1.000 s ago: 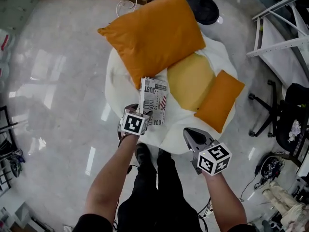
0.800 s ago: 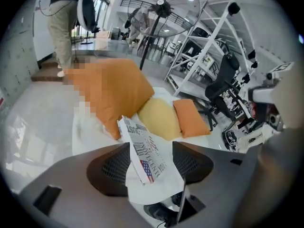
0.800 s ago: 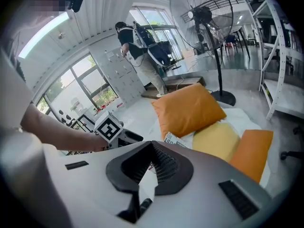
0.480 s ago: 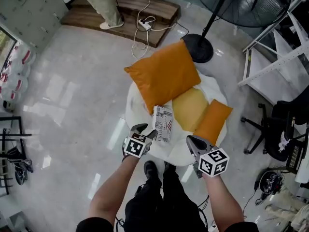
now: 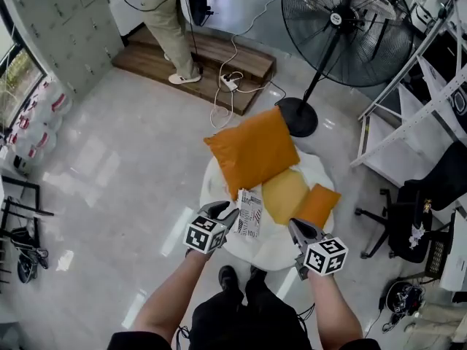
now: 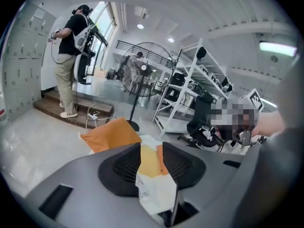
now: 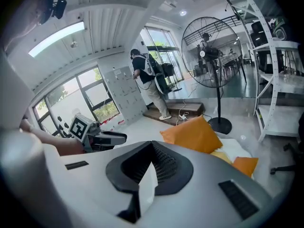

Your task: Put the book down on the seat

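Observation:
The book [image 5: 249, 214], white with black and red print, lies flat on the white seat [image 5: 271, 248], at the foot of the big orange cushion [image 5: 252, 152]. My left gripper [image 5: 223, 212] hovers just left of the book and clear of it. Its jaws are closing with nothing between them. In the left gripper view [image 6: 151, 148], the printed book [image 6: 142, 188] and the cushions show far off through the gap. My right gripper [image 5: 295, 229] hangs over the seat's front right edge, empty. Its fingertips meet in the right gripper view [image 7: 152, 146].
A yellow cushion [image 5: 284, 194] and a small orange cushion [image 5: 315, 204] lie right of the book. A standing fan [image 5: 343, 20] with a round base [image 5: 297, 117] is behind the seat. A person [image 5: 164, 17] stands on a wooden platform [image 5: 201, 53]; white racks [image 5: 408, 100] and a black chair [image 5: 422, 210] are at the right.
The left gripper has drawn back from the book's near corner and its jaws have narrowed. The book stays flat on the seat. The head view has risen and shows more of the room.

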Motion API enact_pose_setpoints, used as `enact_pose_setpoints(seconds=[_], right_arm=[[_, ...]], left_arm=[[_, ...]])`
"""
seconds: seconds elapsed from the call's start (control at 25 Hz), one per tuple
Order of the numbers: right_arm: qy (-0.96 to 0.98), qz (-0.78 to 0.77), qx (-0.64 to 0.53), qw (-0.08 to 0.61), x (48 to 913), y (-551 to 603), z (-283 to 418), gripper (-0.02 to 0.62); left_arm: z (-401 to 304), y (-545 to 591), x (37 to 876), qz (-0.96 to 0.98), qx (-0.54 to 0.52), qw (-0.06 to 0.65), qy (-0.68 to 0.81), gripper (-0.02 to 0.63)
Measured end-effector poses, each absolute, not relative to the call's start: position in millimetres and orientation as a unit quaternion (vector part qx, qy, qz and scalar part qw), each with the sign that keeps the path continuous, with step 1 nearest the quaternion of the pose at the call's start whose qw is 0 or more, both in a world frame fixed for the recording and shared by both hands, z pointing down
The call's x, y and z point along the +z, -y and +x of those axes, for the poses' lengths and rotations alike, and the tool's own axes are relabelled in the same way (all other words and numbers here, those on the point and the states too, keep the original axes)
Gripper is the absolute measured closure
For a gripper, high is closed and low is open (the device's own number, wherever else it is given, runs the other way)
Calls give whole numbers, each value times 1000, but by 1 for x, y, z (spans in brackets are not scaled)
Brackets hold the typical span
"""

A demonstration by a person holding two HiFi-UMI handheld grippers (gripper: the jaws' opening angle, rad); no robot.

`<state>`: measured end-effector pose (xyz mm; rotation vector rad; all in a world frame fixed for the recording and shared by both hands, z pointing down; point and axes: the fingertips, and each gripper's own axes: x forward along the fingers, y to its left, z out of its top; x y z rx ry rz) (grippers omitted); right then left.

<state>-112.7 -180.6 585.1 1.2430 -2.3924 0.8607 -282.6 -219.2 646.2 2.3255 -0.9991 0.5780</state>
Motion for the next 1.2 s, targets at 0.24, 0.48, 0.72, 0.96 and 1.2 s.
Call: enact_pose_setpoints(seconds=[0.24,0.48,0.72,0.96,1.2], right_arm=[[838,447,286,131,540,168,-105,584],[850,434,289,73,499,158,-85,584],[873,414,244,83,467,121,-41,584],[879,416,219,81,453,85,19,584],[896,396,190,68,435,65,54,586]], left_arm=[[-276,192,575,889,188,216,357,369],[-246,160,538,898,189,178,356,342],[-209,133,507,881,178,149,412,383],[-175,105,472,868,144,144,453,498],[-144,85,438,857,115,116,488,578]])
